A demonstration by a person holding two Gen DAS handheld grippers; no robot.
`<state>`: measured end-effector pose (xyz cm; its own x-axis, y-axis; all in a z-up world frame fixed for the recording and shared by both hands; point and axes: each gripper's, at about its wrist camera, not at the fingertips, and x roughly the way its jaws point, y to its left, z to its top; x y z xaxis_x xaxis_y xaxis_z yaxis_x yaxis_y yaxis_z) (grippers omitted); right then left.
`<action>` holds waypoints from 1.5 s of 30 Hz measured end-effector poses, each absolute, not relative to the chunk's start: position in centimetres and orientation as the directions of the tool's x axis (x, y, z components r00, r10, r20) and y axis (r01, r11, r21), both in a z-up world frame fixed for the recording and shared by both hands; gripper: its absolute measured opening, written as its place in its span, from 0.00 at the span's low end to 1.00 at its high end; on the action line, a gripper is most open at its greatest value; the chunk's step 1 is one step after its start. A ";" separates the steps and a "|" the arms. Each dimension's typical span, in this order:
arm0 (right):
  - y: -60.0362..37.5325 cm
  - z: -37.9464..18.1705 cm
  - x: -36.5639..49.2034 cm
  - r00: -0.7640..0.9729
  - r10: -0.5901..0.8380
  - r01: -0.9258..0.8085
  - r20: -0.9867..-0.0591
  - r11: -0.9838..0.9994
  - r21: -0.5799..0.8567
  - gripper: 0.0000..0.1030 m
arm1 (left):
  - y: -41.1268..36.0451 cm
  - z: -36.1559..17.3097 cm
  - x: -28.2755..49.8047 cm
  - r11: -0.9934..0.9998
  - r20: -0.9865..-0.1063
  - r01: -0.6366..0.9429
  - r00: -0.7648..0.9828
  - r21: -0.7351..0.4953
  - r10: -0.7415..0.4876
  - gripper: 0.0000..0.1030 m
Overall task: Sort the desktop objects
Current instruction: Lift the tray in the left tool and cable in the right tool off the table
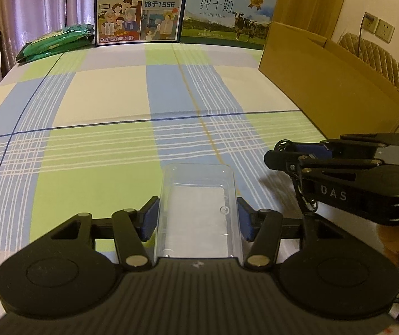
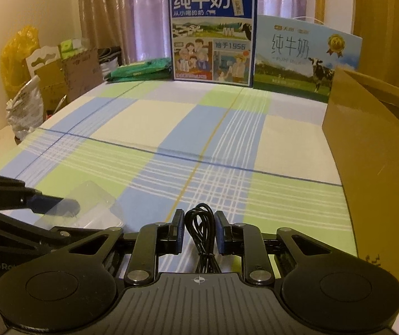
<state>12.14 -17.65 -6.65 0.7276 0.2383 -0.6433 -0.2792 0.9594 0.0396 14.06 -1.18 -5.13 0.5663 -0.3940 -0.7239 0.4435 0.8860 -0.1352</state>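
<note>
The left gripper grasps a clear plastic box. Just beside the box, the right gripper grasps a black cable, near the cardboard box.

"PURE MILK" on pale milk carton
</note>
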 end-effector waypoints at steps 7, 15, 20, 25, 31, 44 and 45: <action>-18.1 -5.8 12.2 0.743 0.235 -0.259 -0.626 0.964 0.055 0.18 | -1.2 -4.7 14.0 0.883 -0.715 0.447 0.571 -0.142 -0.404 0.51; -18.3 -5.2 12.1 0.758 0.234 -0.257 -0.608 0.965 0.052 0.08 | -1.3 -4.5 14.0 0.880 -0.711 0.452 0.570 -0.147 -0.412 0.51; -18.4 -5.1 12.0 0.767 0.228 -0.251 -0.599 0.967 0.047 0.08 | -1.3 -4.5 14.0 0.880 -0.710 0.452 0.571 -0.147 -0.412 0.51; -18.5 -4.6 11.9 0.781 0.229 -0.250 -0.581 0.967 0.045 0.07 | -1.5 -4.3 13.8 0.878 -0.705 0.456 0.574 -0.148 -0.417 0.51; -18.5 -3.8 11.5 0.798 0.225 -0.249 -0.559 0.968 0.034 0.07 | -1.7 -3.7 13.6 0.877 -0.697 0.459 0.582 -0.143 -0.419 0.51; -19.1 -2.9 10.4 0.809 0.205 -0.229 -0.551 0.973 0.027 0.07 | -1.9 -2.9 13.0 0.878 -0.703 0.465 0.586 -0.116 -0.403 0.51; -19.1 -2.9 10.2 0.810 0.204 -0.227 -0.550 0.974 0.027 0.07 | -1.9 -2.9 12.9 0.878 -0.703 0.465 0.586 -0.114 -0.402 0.51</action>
<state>10.22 -19.08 -2.87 0.8102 0.2036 -0.5496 -0.2265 0.9736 0.0267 12.91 -1.90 -2.91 0.5862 -0.4018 -0.7035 0.4646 0.8781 -0.1144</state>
